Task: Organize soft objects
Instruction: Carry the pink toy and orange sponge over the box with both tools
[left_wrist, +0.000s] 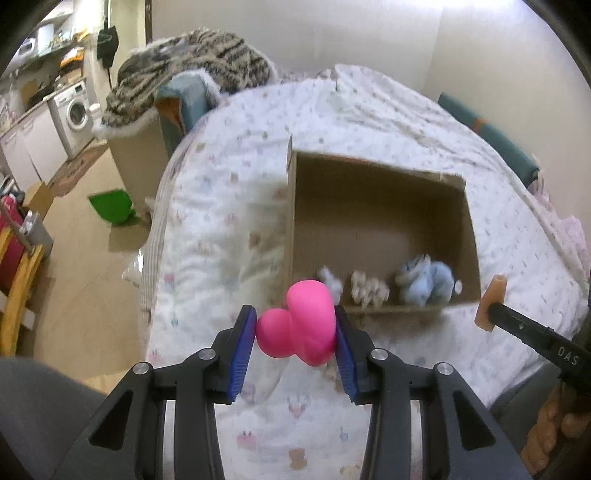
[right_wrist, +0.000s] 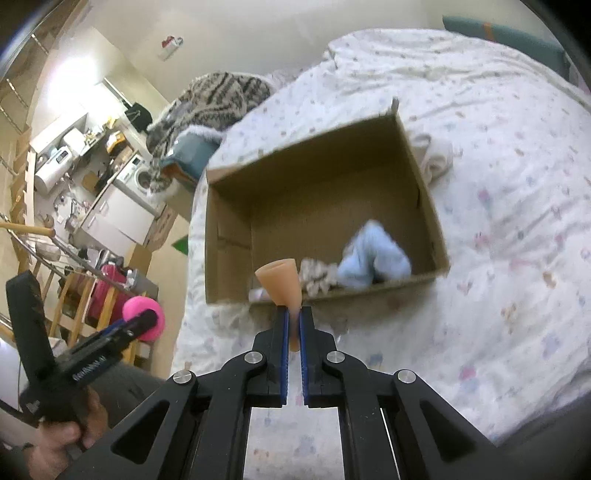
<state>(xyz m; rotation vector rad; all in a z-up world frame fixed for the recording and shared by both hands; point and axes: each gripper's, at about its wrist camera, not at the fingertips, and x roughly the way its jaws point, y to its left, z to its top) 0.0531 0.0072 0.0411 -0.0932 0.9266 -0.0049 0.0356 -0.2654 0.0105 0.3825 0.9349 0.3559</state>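
Note:
My left gripper (left_wrist: 295, 325) is shut on a pink soft toy (left_wrist: 301, 325) and holds it above the bed, just short of the near left corner of an open cardboard box (left_wrist: 376, 184). Inside the box lie a light blue plush (left_wrist: 426, 280), a beige plush (left_wrist: 369, 288) and a small white plush (left_wrist: 330, 280). My right gripper (right_wrist: 293, 314) is shut on a peach cone-shaped soft toy (right_wrist: 282, 282), held before the box's near wall (right_wrist: 229, 258). The blue plush (right_wrist: 373, 258) also shows there. The pink toy (right_wrist: 144, 317) shows at the left.
The box rests on a bed with a white patterned duvet (left_wrist: 369, 110). A striped fur blanket (left_wrist: 192, 62) lies over a box beside the bed. A green dustpan (left_wrist: 112, 208) is on the floor. A washing machine (left_wrist: 75, 110) stands far left. A rolled cloth (right_wrist: 436, 155) lies behind the box.

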